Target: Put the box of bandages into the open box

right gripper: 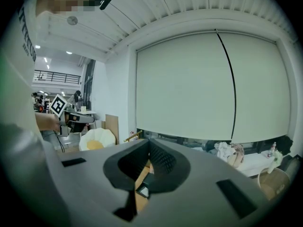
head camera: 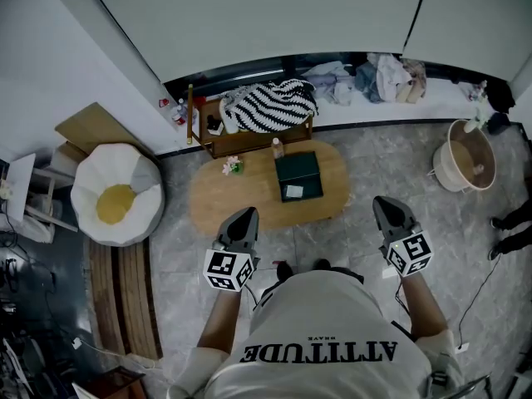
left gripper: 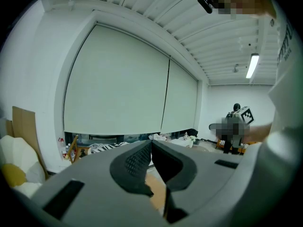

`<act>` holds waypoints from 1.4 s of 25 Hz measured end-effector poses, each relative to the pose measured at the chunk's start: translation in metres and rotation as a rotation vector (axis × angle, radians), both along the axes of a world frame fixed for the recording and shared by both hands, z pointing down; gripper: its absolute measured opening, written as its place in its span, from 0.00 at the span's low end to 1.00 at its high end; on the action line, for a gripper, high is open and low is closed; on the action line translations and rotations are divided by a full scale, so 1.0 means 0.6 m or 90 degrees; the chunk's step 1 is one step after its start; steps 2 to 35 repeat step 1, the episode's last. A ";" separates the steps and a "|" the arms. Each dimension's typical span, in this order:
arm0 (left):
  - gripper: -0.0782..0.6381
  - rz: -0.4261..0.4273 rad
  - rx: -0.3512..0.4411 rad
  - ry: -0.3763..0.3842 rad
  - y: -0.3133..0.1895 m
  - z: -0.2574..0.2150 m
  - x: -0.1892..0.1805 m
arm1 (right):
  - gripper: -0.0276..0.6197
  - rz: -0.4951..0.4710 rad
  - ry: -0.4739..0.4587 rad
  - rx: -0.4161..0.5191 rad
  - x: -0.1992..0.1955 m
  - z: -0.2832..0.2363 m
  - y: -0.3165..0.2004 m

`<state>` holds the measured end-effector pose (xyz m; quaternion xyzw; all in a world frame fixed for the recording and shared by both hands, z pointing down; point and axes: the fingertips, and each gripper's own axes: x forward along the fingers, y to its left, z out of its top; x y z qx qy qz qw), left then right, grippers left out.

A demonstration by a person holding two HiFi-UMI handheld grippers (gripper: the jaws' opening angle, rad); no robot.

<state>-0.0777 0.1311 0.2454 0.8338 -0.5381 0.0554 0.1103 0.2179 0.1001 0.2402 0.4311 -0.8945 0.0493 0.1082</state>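
Standing on the near side of the oval table [head camera: 214, 203], a person holds left gripper [head camera: 247, 214] and right gripper [head camera: 384, 202] pinched shut and empty, apparently poised to reach, while what looks like the box of bandages [head camera: 293, 192] lies mid-table against the open box [head camera: 299, 169].

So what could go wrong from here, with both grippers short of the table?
The small bottle stands close beside the open box; a reaching gripper could tip it. The left gripper and right gripper are both shut, so unless opened they may shove the pale item at the box's near end.
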 end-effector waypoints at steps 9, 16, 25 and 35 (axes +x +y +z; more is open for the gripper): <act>0.14 -0.001 0.000 0.000 -0.001 0.001 0.000 | 0.07 0.000 -0.001 0.001 0.000 0.000 -0.001; 0.14 -0.001 0.000 0.000 -0.001 0.001 0.000 | 0.07 0.000 -0.001 0.001 0.000 0.000 -0.001; 0.14 -0.001 0.000 0.000 -0.001 0.001 0.000 | 0.07 0.000 -0.001 0.001 0.000 0.000 -0.001; 0.14 -0.001 0.000 0.000 -0.001 0.001 0.000 | 0.07 0.000 -0.001 0.001 0.000 0.000 -0.001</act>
